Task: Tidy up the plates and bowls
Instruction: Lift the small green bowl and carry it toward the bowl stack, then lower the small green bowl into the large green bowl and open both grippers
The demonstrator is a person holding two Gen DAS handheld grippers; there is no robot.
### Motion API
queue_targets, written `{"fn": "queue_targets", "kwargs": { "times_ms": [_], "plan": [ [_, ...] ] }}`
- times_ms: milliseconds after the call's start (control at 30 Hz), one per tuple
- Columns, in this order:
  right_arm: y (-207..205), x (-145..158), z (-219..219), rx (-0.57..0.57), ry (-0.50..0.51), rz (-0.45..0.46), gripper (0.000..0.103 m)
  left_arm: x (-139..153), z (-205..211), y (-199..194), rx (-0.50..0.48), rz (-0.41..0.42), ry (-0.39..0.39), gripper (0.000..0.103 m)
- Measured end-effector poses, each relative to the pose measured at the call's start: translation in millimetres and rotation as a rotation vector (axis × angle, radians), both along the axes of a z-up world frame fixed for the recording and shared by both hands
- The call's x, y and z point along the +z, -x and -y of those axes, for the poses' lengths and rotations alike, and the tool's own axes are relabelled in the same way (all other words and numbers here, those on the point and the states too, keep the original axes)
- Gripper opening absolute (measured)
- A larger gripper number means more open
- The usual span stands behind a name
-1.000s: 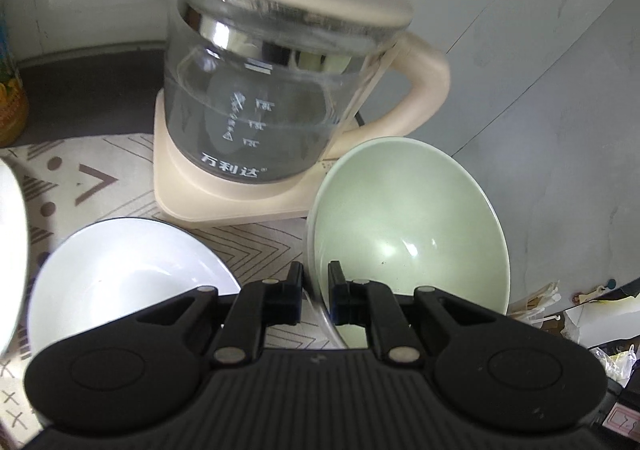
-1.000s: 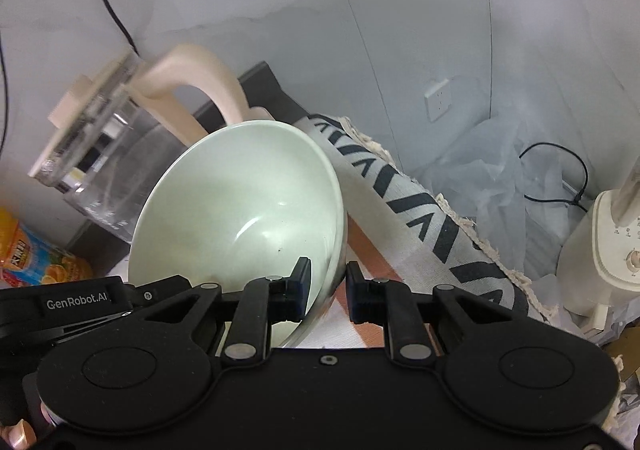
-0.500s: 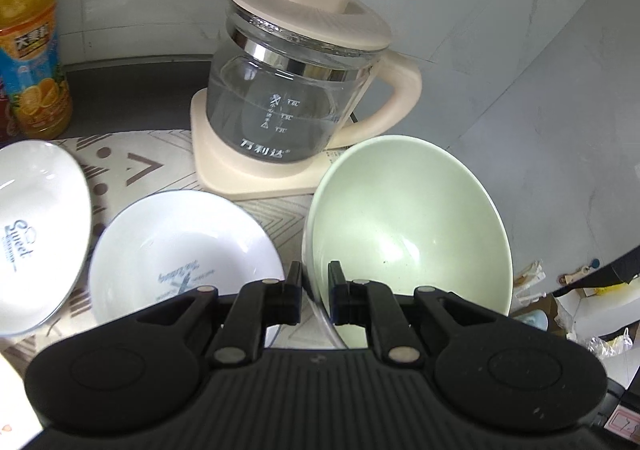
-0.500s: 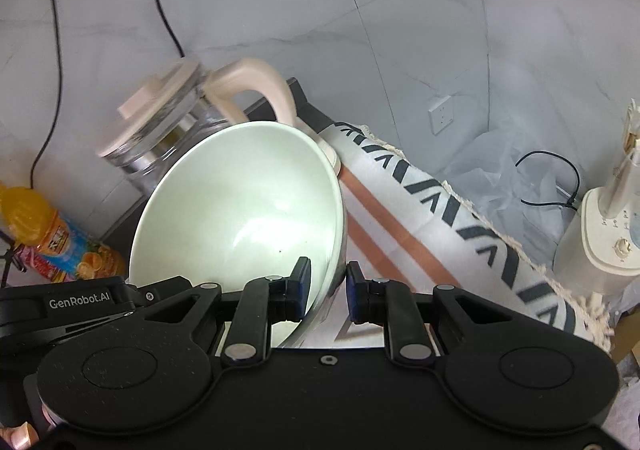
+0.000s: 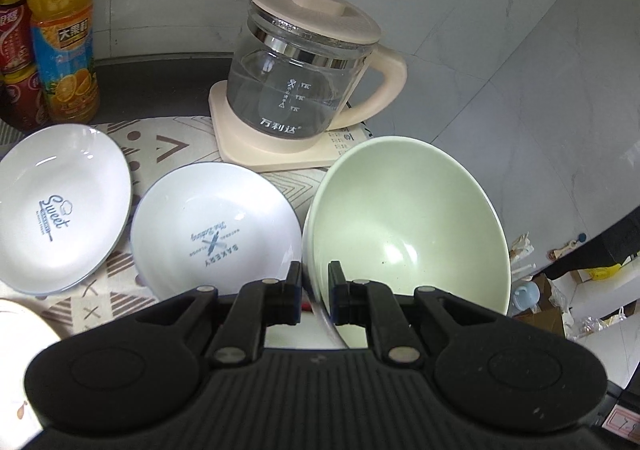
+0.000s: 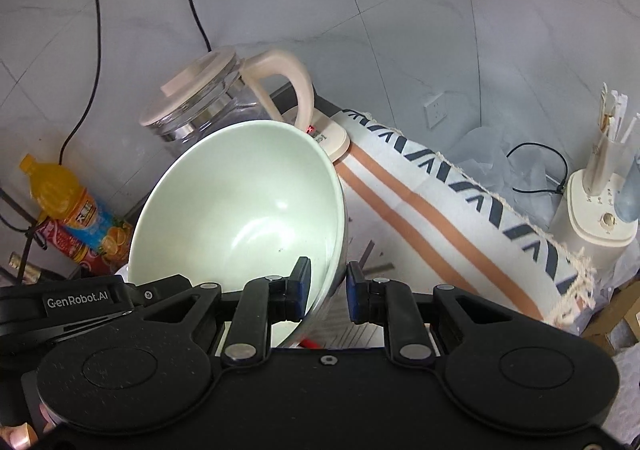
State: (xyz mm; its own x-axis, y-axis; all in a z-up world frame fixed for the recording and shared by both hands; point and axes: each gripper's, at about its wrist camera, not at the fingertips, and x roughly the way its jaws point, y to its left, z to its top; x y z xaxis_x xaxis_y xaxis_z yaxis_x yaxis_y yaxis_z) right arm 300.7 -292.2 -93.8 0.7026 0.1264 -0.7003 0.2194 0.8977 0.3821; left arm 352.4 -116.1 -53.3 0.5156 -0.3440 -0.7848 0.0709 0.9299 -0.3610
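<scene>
Both tongs clamp the green bowl's (image 5: 408,226) rim: left tongs (image 5: 314,292), right tongs (image 6: 328,290). Bowl tilted, raised over the worktop, just right of two white plates (image 5: 212,218) before the kettle (image 5: 304,90).

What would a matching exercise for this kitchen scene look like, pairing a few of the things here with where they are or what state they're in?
Things:
1. green bowl
2. glass kettle
3. orange juice bottle
4. plate printed "Bakery"

Places or states:
A. stands on a cream base by the wall
B. lies flat on the patterned cloth
C. tilted, its rim between the fingers of the left hand-held gripper
D. upright at the far left, beside red cans

Pairs: 1-C, 2-A, 3-D, 4-B
</scene>
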Motion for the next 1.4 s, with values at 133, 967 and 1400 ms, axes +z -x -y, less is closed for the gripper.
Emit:
{"fn": "queue_targets", "kwargs": {
  "times_ms": [133, 967, 1400],
  "plan": [
    [17, 1, -7, -0.008, 0.003, 0.003, 0.019, 0, -6, 13, -0.007, 0.0, 0.003, 0.011],
    [81, -15, -43, -0.028, 0.031, -0.048, 0.019, -29, -43, 64, -0.016, -0.092, 0.04, 0.014],
    [82, -31, -54, -0.025, 0.037, -0.099, 0.02, -43, -50, 65, -0.013, -0.151, 0.024, 0.014]
  ]
}}
